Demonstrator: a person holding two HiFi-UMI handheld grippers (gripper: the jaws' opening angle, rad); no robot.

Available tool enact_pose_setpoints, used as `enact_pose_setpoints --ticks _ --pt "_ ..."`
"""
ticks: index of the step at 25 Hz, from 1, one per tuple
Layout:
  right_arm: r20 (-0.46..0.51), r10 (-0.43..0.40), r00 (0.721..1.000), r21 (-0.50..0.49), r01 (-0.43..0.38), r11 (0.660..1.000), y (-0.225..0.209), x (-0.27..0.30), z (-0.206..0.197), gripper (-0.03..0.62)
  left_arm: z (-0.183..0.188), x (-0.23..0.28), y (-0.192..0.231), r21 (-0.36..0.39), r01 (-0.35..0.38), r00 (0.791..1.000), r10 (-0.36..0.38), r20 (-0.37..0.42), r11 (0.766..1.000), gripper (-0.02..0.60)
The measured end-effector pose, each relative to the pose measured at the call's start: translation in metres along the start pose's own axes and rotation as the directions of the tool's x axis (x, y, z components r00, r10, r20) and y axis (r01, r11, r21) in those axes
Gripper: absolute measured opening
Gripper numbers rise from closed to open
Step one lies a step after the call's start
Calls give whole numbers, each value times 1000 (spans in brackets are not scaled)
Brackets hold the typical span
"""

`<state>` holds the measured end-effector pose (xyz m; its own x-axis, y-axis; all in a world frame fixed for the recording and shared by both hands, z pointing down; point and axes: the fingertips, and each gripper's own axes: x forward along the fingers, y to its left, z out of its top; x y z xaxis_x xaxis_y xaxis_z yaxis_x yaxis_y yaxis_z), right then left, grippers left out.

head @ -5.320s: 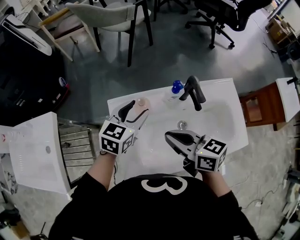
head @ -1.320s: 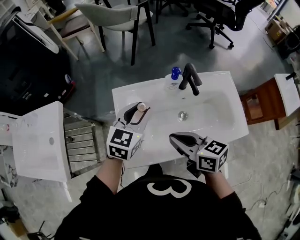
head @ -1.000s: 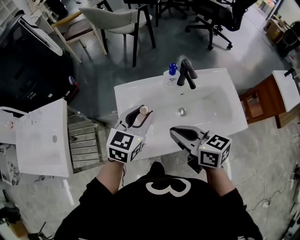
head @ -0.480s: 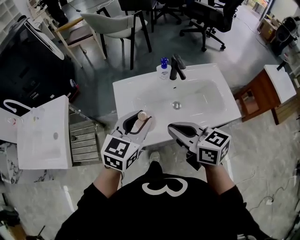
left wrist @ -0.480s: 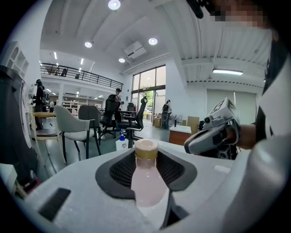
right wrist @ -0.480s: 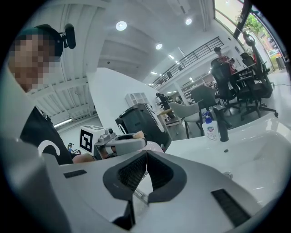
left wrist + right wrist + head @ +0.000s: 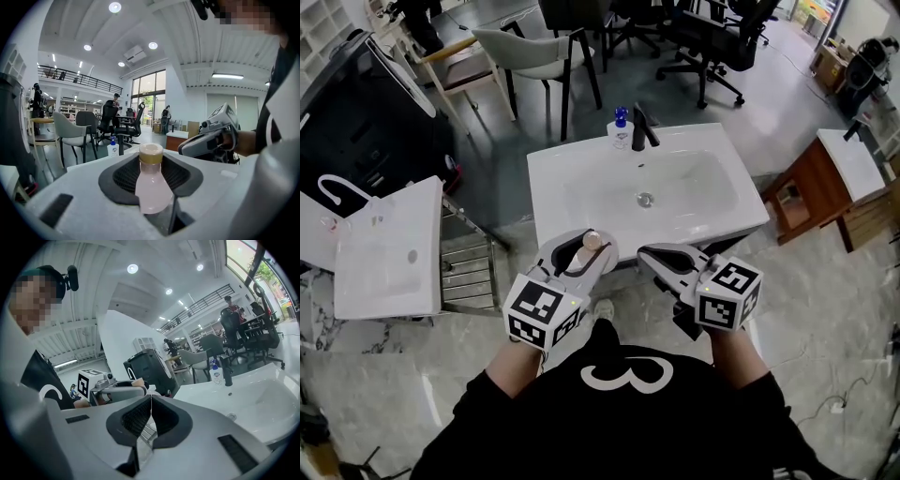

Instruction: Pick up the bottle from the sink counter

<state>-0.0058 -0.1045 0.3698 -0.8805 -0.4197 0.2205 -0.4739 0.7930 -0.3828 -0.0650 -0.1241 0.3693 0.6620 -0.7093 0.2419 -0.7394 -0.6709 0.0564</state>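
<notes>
A small pink bottle (image 7: pixel 592 242) with a tan cap sits upright between the jaws of my left gripper (image 7: pixel 584 249), which is shut on it. Seen from the left gripper view, the bottle (image 7: pixel 152 185) is clamped at its body between the dark pads, cap upward. The bottle hangs in the air in front of the white sink counter (image 7: pixel 555 192), just off its near edge. My right gripper (image 7: pixel 661 259) is beside it on the right, shut with nothing in it. In the right gripper view its pads (image 7: pixel 140 416) meet edge to edge.
On the counter's far rim stand a black faucet (image 7: pixel 639 127) and a soap dispenser (image 7: pixel 619 128) with a blue pump. Another white basin top (image 7: pixel 384 253) lies at the left over a metal rack. A wooden cabinet (image 7: pixel 802 192) is at the right; chairs stand behind.
Both grippers have drawn back from the sink toward the person and risen a little. The bottle has left the counter with the left gripper. The sink now looks farther away.
</notes>
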Motion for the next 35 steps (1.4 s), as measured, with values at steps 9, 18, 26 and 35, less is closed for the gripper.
enact_pose_setpoints --ticks 9,18,26,35 --pt "27 36 999 -33 -35 999 36 -24 -7 14 -2 -38 -42 4 4 1000 -4 -3 1000 149" --pt "66 84 994 -81 -78 994 71 -48 -4 14 -8 -69 -72 -17 -17 1000 17 -6 1000 149" --pt "89 103 991 -159 -88 983 93 -69 4 14 0 -94 -82 -24 -53 999 53 -3 998 149" --pt "63 147 987 -178 -134 975 103 -66 -7 12 8 -104 -77 -51 -63 998 63 8 997 149"
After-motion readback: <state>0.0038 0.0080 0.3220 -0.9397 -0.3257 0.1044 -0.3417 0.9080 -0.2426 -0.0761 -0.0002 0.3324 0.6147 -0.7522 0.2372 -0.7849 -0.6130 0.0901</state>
